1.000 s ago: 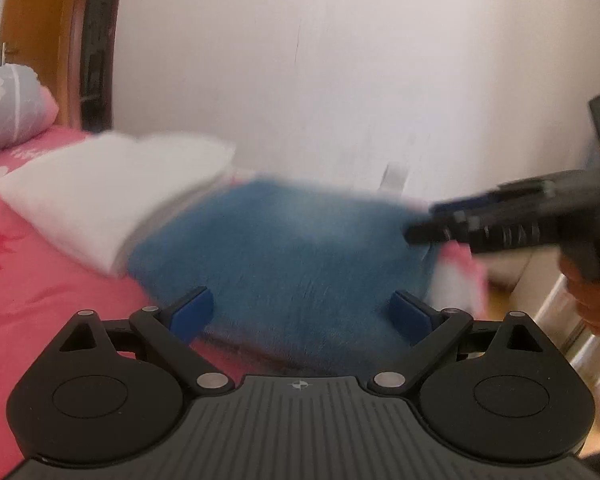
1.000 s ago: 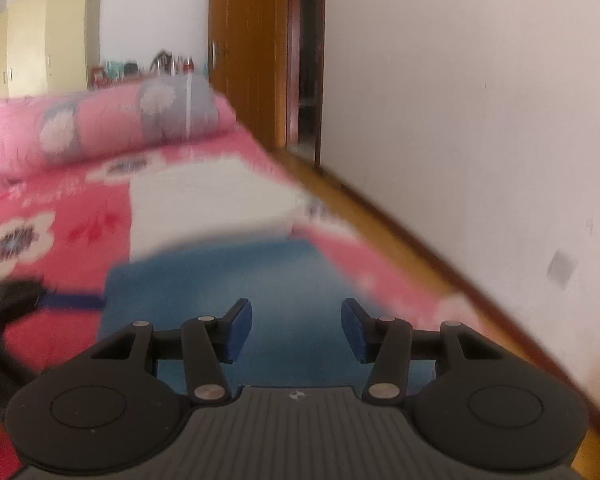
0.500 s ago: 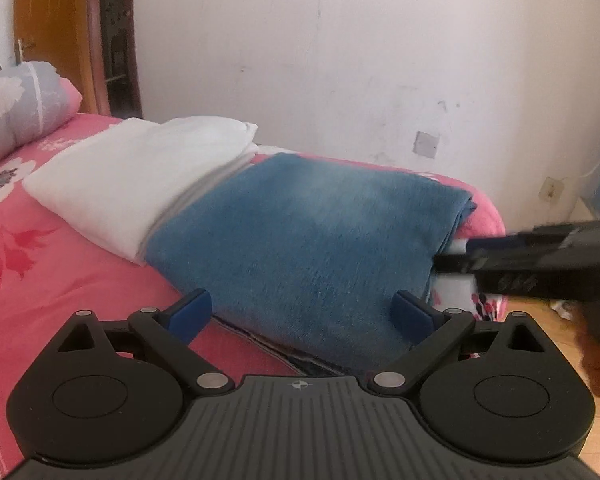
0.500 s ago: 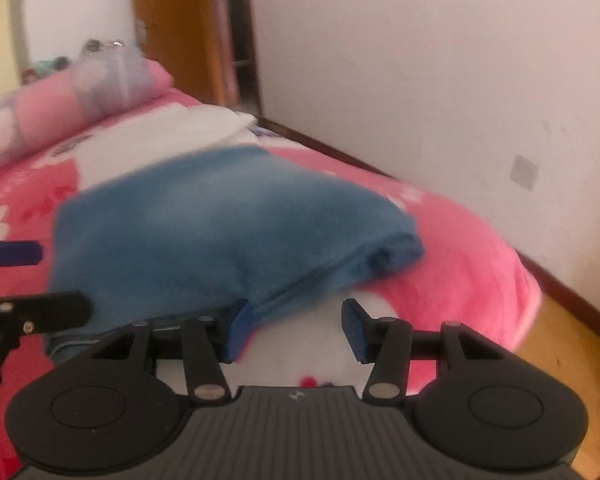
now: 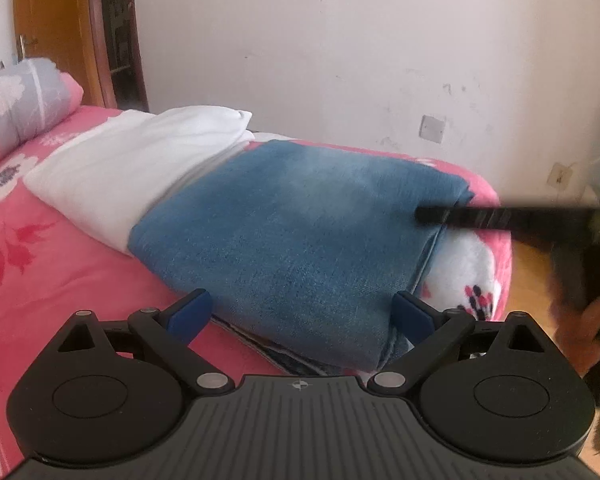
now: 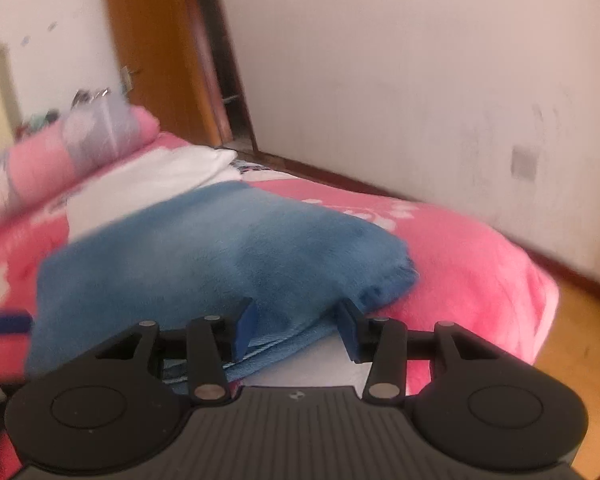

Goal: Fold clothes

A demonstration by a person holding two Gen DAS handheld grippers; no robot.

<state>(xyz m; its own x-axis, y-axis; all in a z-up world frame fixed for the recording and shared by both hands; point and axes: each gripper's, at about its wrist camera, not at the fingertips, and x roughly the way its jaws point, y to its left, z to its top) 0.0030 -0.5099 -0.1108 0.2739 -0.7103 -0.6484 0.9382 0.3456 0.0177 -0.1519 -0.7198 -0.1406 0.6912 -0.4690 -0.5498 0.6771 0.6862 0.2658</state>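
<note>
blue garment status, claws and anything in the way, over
Left claw open, straddling the near edge of the folded blue garment. Right claw open at its right corner. White folded cloth lies against its far side; nothing blocking.

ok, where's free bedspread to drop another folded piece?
Bare pink bedspread left of the white stack and blue towel, and the strip between towel and wall. Crowded at the foot corner by the right hand-held gripper.

Blue garment (image 5: 300, 240) folded into thick rectangle, flat on pink bed, layered edges showing at near side; white garment (image 5: 140, 164) folded, touching its far-left edge.
</note>
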